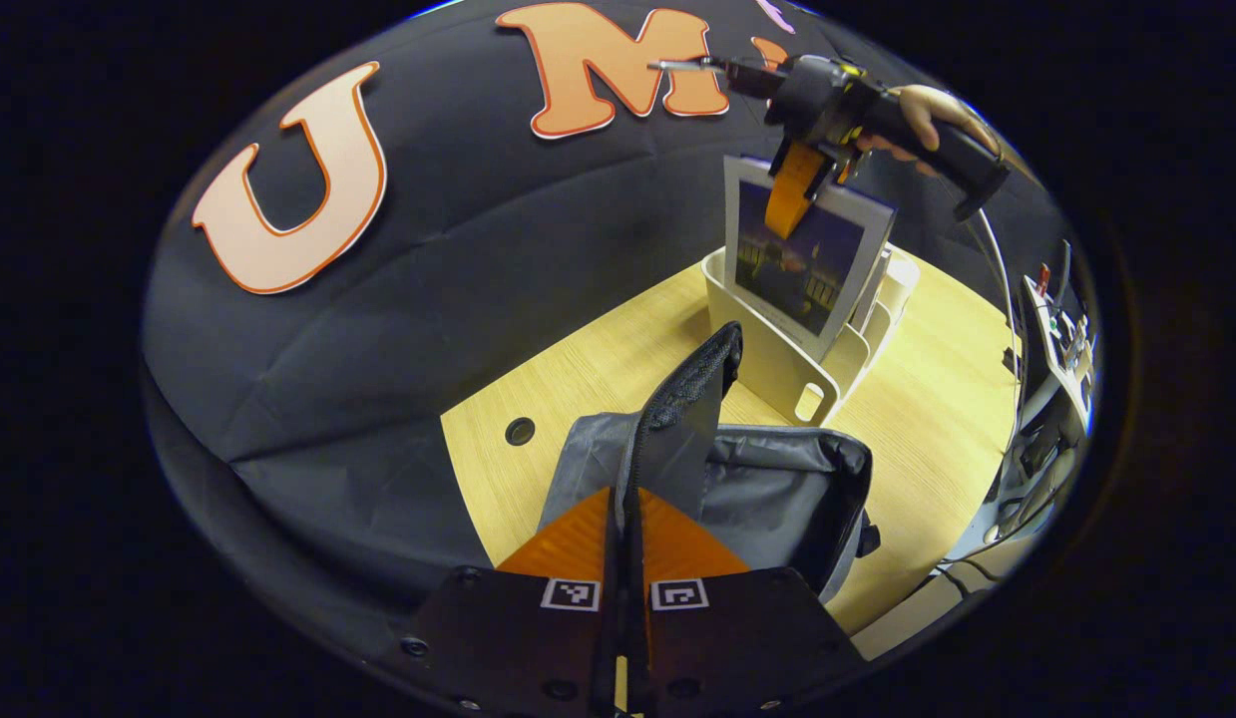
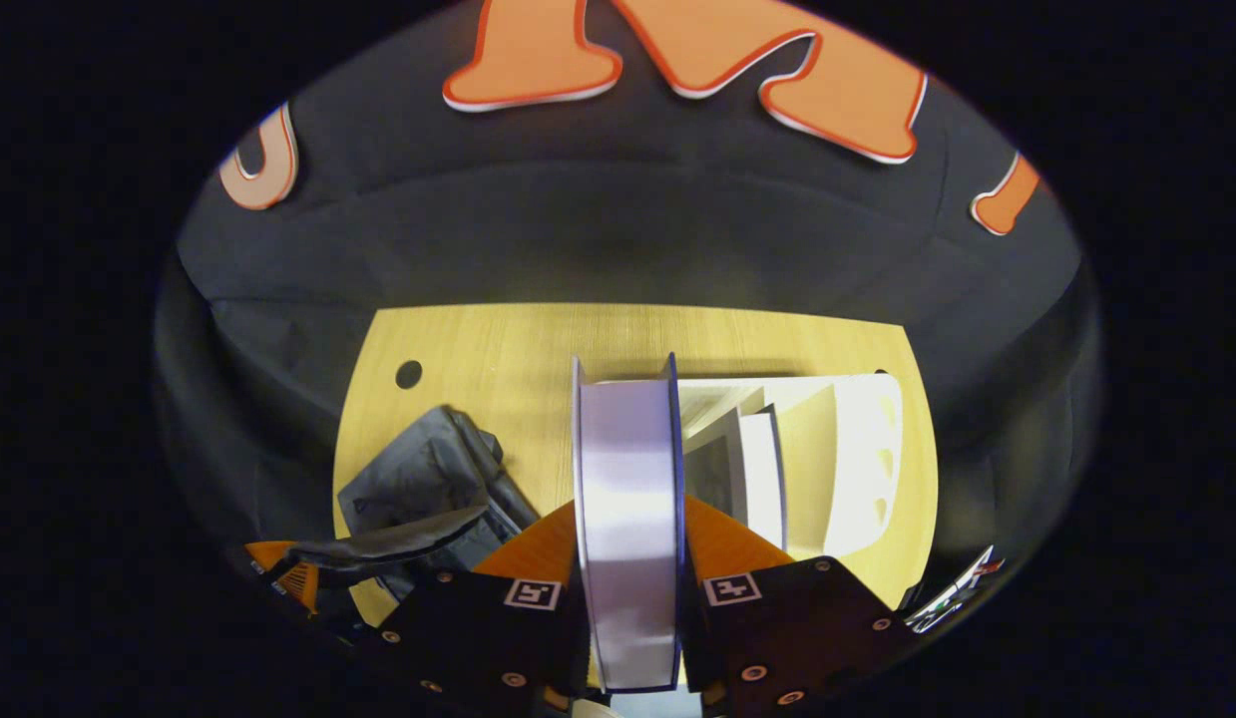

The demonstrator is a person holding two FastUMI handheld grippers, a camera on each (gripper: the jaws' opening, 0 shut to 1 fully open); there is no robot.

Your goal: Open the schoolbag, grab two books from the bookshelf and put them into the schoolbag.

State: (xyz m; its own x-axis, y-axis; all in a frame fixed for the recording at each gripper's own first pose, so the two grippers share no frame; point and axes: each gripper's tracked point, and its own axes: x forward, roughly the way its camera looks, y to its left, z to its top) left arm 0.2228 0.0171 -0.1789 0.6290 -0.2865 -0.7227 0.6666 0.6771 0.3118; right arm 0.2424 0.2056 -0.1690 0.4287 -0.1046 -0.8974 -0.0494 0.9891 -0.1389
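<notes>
Book point(image 2: 629, 519) lifting out of the bookshelf point(image 1: 777, 369), clamped in your right gripper point(image 2: 629, 573).
Your left gripper point(image 1: 622, 543) pinches the schoolbag point(image 1: 777, 499) flap point(image 1: 692, 399) open; carry the book over.

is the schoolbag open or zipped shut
Open: the left gripper holds up the schoolbag flap, and its grey inside shows.

Probably a lab booth, black cloth wall point(image 1: 458, 299), wooden table point(image 1: 937, 419)

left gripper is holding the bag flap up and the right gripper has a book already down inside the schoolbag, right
Not quite. The book is above the bookshelf, not inside the schoolbag, as the left gripper view shows. The right gripper grips it, and the left gripper holds the flap up.
</notes>
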